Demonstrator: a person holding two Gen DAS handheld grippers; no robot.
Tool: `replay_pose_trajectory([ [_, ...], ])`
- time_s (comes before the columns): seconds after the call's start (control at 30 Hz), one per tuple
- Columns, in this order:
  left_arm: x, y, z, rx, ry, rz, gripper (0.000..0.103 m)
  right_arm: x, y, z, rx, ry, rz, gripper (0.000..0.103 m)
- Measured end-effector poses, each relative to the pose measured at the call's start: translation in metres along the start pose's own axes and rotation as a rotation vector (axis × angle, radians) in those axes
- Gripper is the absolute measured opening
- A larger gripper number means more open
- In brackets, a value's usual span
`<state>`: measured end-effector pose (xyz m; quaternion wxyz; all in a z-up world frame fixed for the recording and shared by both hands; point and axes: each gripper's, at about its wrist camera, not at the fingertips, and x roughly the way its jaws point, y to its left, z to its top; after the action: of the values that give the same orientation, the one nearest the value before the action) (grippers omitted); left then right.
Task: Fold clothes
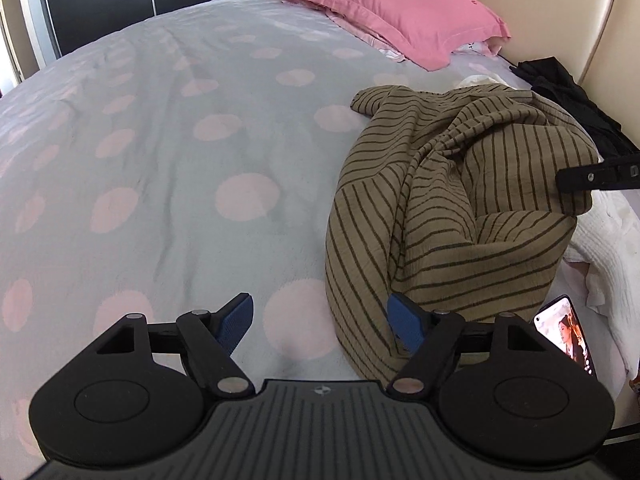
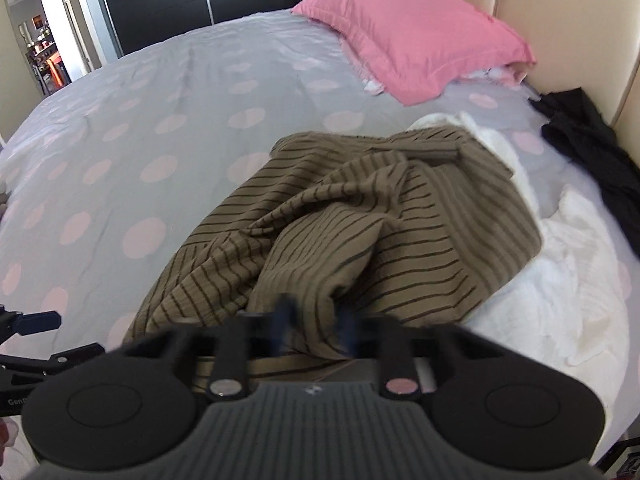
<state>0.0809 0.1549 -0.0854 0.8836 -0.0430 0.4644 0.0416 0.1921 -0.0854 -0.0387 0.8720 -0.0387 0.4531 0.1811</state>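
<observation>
A brown garment with dark stripes (image 1: 460, 200) lies crumpled on the right side of the bed, partly lifted into a hump. In the left wrist view my left gripper (image 1: 320, 324) is open just above the bedspread. Its right blue pad (image 1: 406, 326) sits against the garment's near edge, and nothing is between the fingers. My right gripper (image 1: 568, 178) comes in from the right edge and pinches the garment's raised fold. In the right wrist view the right gripper (image 2: 316, 324) is blurred, its fingers close together with striped garment (image 2: 360, 232) bunched between them.
The grey bedspread with pink dots (image 1: 180, 160) stretches to the left. A pink pillow (image 1: 400, 12) lies at the headboard. A black garment (image 1: 568, 92) and white clothes (image 2: 560, 280) lie to the right. A lit phone (image 1: 568, 332) rests at the bed's near right.
</observation>
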Motion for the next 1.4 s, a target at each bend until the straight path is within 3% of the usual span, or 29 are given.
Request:
replay_pose_trajectory([
  [0.1,-0.012,0.004,0.0,-0.001,-0.006,0.012,0.073,-0.004,0.017,-0.006,-0.037,0.013,0.06,0.005],
  [0.3,-0.058,0.019,-0.016,0.02,-0.037,0.06,0.073,-0.037,0.089,-0.044,-0.167,0.046,0.222,0.004],
  [0.5,-0.117,0.044,-0.048,0.013,-0.057,0.112,0.073,-0.078,0.175,-0.115,-0.265,0.137,0.447,0.003],
  [0.73,-0.175,0.068,-0.092,0.0,-0.06,0.14,0.073,-0.111,0.259,-0.192,-0.351,0.24,0.635,0.004],
  [0.83,-0.186,0.07,-0.108,0.006,-0.044,0.137,0.073,-0.118,0.276,-0.211,-0.39,0.238,0.617,0.005],
  [0.97,-0.192,0.065,-0.129,0.019,-0.03,0.13,0.073,-0.12,0.268,-0.219,-0.352,0.244,0.576,0.012],
  [1.0,-0.193,0.063,-0.134,0.022,-0.026,0.125,0.073,-0.122,0.265,-0.22,-0.348,0.238,0.562,0.018],
  [1.03,-0.192,0.061,-0.138,0.023,-0.023,0.12,0.073,-0.124,0.261,-0.221,-0.344,0.232,0.548,0.032],
  [1.07,-0.192,0.058,-0.141,0.023,-0.02,0.114,0.073,-0.126,0.256,-0.221,-0.337,0.218,0.532,0.036],
  [1.17,-0.19,0.05,-0.151,0.026,-0.012,0.096,0.073,-0.131,0.234,-0.219,-0.319,0.183,0.474,0.04],
  [1.23,-0.189,0.045,-0.158,0.027,-0.006,0.084,0.074,-0.13,0.217,-0.216,-0.294,0.166,0.412,0.051],
  [1.4,-0.18,0.033,-0.176,0.034,0.02,0.068,0.075,-0.112,0.169,-0.21,-0.203,0.151,0.223,0.066],
])
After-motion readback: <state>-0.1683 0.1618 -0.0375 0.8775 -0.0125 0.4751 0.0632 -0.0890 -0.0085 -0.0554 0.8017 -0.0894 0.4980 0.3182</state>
